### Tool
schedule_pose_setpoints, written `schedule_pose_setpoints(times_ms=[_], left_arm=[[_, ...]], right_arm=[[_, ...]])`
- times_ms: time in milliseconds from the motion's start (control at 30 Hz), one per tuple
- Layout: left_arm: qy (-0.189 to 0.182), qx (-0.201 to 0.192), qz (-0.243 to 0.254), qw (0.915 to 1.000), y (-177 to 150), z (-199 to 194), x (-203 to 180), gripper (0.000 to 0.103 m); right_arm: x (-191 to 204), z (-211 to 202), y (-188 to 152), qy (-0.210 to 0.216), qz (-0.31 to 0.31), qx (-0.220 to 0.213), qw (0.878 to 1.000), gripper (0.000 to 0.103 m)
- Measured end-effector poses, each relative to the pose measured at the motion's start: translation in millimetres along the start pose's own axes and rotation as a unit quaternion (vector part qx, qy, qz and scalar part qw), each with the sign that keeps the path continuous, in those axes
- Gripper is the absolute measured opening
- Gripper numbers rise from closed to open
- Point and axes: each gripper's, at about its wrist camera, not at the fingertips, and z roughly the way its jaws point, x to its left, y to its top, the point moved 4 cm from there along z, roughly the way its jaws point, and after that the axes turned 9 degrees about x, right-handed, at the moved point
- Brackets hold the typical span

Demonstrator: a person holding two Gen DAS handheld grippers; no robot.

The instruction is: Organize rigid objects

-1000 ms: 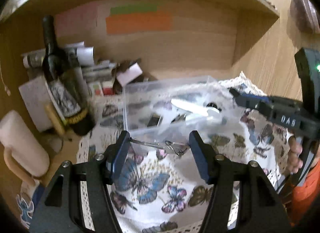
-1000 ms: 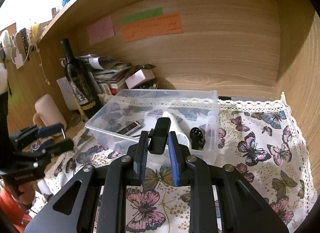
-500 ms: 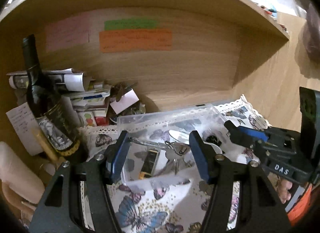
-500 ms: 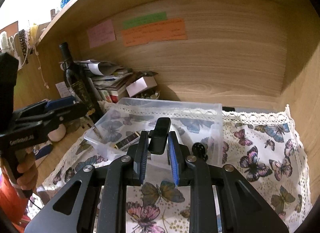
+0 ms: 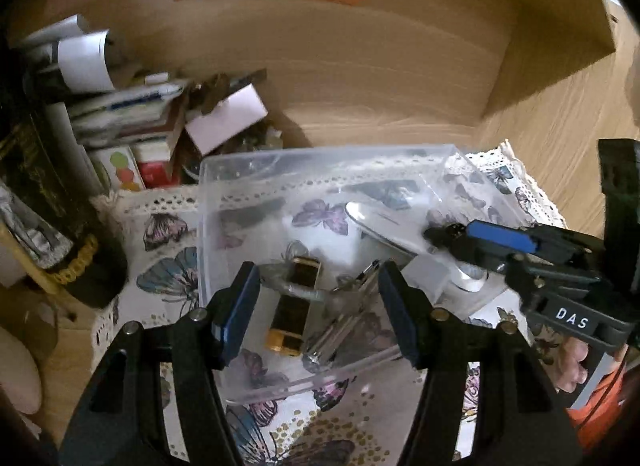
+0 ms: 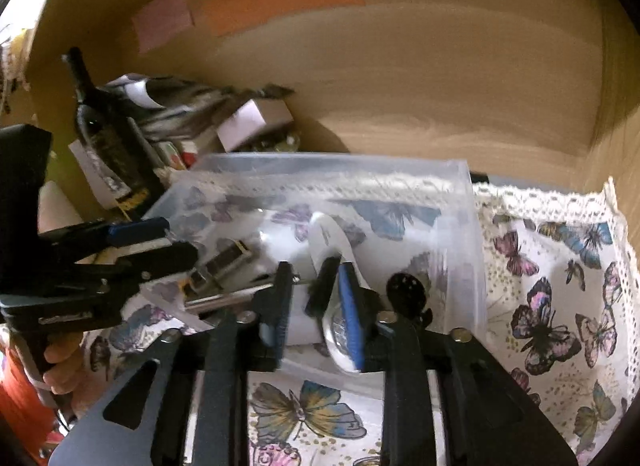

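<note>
Butterfly cloth [image 6: 560,306] is carrying the clear bin [image 5: 320,161]. Over that bin, the left gripper [image 5: 316,302] is spread wide, its keys [image 5: 348,318] dropping inside. The right gripper [image 6: 316,306] is parting around the black clip [image 6: 322,286]. Both are unloading; withdrawing seems next.

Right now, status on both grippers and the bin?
Left gripper open over clear bin, keys blurred below it. Right gripper open, black piece loose between fingers. Nothing blocking.
</note>
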Motion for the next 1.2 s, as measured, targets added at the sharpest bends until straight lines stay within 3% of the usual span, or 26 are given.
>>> schedule_pose_setpoints(times_ms=[267, 500, 667, 867, 1000, 1200], left_arm=[[0.02, -0.037, 0.007, 0.9991, 1, -31, -9, 0.062], [0.054, -0.114, 0.022, 0.9918, -6, -87, -30, 0.075], [0.064, -0.175, 0.032, 0.982, -17, -131, -48, 0.088], [0.074, -0.221, 0.026, 0.9722, -33, -165, -60, 0.101], [0.077, -0.239, 0.025, 0.9676, -44, -182, -68, 0.103], [0.069, -0.25, 0.028, 0.9654, -56, -196, -77, 0.103]], right_arm=[[13, -40, 0, -0.017, -0.021, -0.059, 0.998, 0.043], [35, -98, -11, -0.03, -0.045, -0.124, 0.991, 0.053], [50, -142, -25, -0.043, -0.057, -0.181, 0.981, 0.074], [59, -175, -40, -0.06, -0.057, -0.224, 0.971, 0.087], [61, -191, -49, -0.064, -0.046, -0.249, 0.965, 0.102], [66, -206, -60, -0.07, -0.041, -0.265, 0.961, 0.103]])
